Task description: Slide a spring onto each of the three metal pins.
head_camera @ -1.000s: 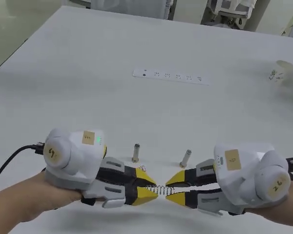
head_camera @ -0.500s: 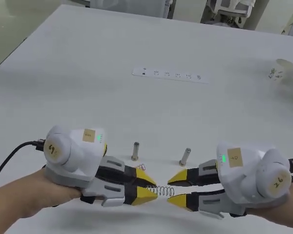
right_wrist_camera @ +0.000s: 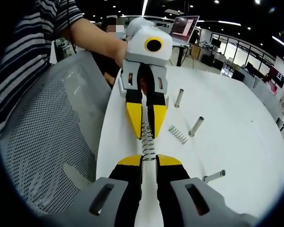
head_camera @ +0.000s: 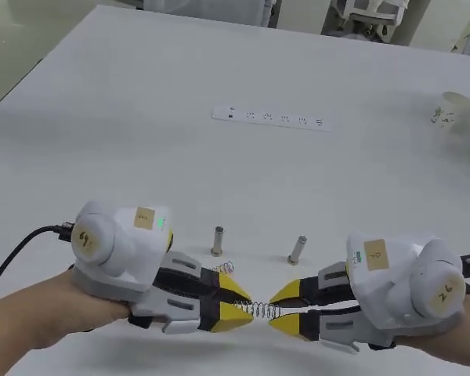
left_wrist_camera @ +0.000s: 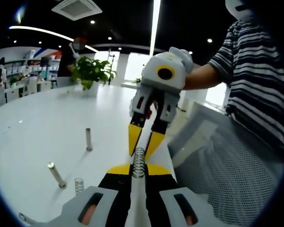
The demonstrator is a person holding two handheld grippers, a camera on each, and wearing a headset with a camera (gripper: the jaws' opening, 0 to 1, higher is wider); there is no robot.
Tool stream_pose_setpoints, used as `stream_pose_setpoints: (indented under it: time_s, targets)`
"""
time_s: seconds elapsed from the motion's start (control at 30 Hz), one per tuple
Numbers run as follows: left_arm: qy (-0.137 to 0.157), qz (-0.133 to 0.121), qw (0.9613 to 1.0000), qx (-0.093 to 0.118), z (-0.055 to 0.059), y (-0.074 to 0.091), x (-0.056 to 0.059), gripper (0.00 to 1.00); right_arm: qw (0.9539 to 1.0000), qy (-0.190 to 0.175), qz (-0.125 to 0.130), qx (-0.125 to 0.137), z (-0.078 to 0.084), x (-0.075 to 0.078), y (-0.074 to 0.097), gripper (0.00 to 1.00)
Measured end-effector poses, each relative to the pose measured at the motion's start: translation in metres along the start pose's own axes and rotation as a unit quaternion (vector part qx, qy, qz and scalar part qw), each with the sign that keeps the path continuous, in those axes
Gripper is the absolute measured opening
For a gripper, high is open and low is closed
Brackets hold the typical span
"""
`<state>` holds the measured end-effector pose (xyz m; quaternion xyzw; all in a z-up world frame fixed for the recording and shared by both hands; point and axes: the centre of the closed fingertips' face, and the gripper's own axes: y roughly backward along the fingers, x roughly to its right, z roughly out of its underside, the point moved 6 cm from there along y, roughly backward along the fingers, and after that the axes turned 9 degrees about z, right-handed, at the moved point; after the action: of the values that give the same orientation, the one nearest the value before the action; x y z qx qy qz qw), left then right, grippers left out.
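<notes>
A short spring (head_camera: pixel 258 308) hangs level between the two grippers just above the table. My left gripper (head_camera: pixel 243 304) is shut on its left end and my right gripper (head_camera: pixel 276 308) is shut on its right end, tips facing each other. In the left gripper view the spring (left_wrist_camera: pixel 139 161) runs from my jaws to the right gripper (left_wrist_camera: pixel 141 150). In the right gripper view the spring (right_wrist_camera: pixel 146 139) reaches the left gripper (right_wrist_camera: pixel 145 132). Two metal pins (head_camera: pixel 218 241) (head_camera: pixel 298 249) stand upright behind the tips. A third pin (right_wrist_camera: pixel 214 176) lies on the table. A loose spring (head_camera: pixel 223 269) lies by the left pin.
A white power strip (head_camera: pixel 270 120) lies across the middle of the white table (head_camera: pixel 141 117). A paper cup (head_camera: pixel 453 110) stands at the far right. A black cable (head_camera: pixel 23 251) trails from the left gripper. A mesh chair (right_wrist_camera: pixel 47 132) sits by the table's near edge.
The right gripper's tips have edged slightly closer to the left gripper's. The spring stays stretched between them and the pins have not moved.
</notes>
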<state>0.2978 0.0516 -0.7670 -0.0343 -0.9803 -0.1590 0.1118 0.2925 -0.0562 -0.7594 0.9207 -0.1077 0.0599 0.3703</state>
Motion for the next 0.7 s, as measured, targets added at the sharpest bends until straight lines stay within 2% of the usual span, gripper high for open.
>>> stream_pose_setpoints:
  time_s: [0.1,0.27,0.57,0.7]
  targets:
    - [-0.001,-0.007,0.9999,-0.013,0.005,-0.001,-0.002,0.02,1.0000,0.007,0.006,0.000,-0.004,0.000,0.001,0.07]
    - [-0.004,-0.015,0.9996,-0.022,0.009,-0.003,-0.003,0.02,0.9997,0.022,0.012,0.000,-0.011,0.003,0.003,0.07]
    - [-0.010,-0.016,0.9995,-0.027,0.008,-0.001,-0.004,0.02,0.9993,0.030,0.004,0.023,-0.035,0.004,0.007,0.07]
    - [-0.016,-0.013,0.9994,-0.029,0.006,0.000,-0.004,0.02,0.9988,0.017,0.000,0.045,-0.047,0.004,0.005,0.07]
